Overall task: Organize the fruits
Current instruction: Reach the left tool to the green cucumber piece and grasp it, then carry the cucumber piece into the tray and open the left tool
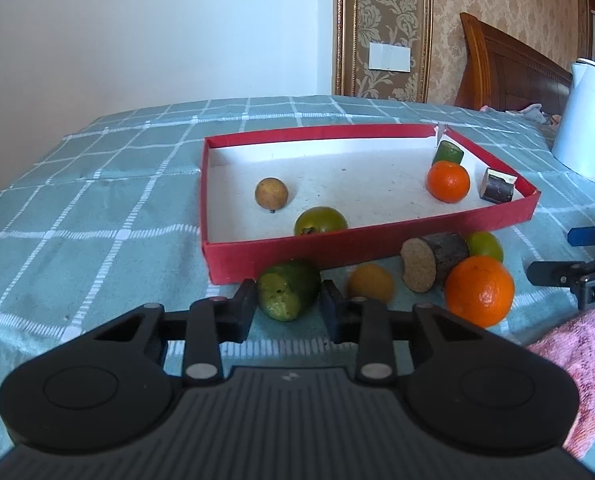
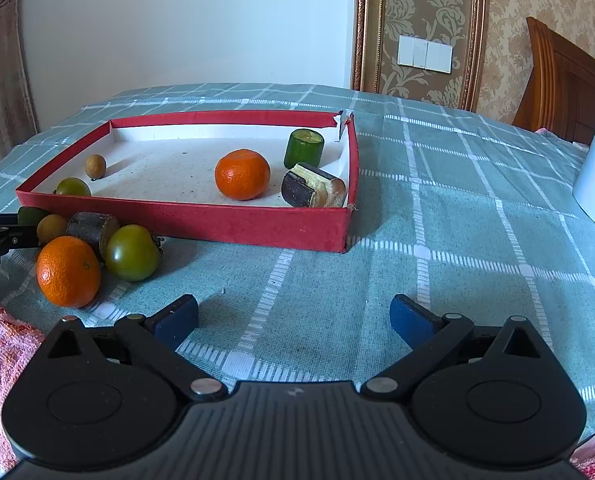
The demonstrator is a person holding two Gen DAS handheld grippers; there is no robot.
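Observation:
My left gripper [image 1: 286, 297] is shut on a short green cut piece [image 1: 287, 289] lying on the cloth just in front of the red box [image 1: 337, 246]. Beside it lie a small yellow fruit [image 1: 370, 283], a dark cane piece [image 1: 433, 262], an orange [image 1: 479, 291] and a green tomato [image 1: 484, 245]. Inside the box are a brown longan [image 1: 271, 194], a green tomato [image 1: 320, 221], an orange [image 2: 242, 174], a green cylinder [image 2: 304, 148] and a dark cane piece [image 2: 312, 191]. My right gripper [image 2: 293, 320] stands open over bare cloth, right of the loose pile.
A white kettle [image 1: 585, 120] stands at the right, behind the box. A pink towel [image 1: 577, 360] lies at the table's near edge between the two grippers. The checked teal cloth [image 2: 457, 240] covers the table. A wooden headboard [image 1: 509, 68] rises beyond the far edge.

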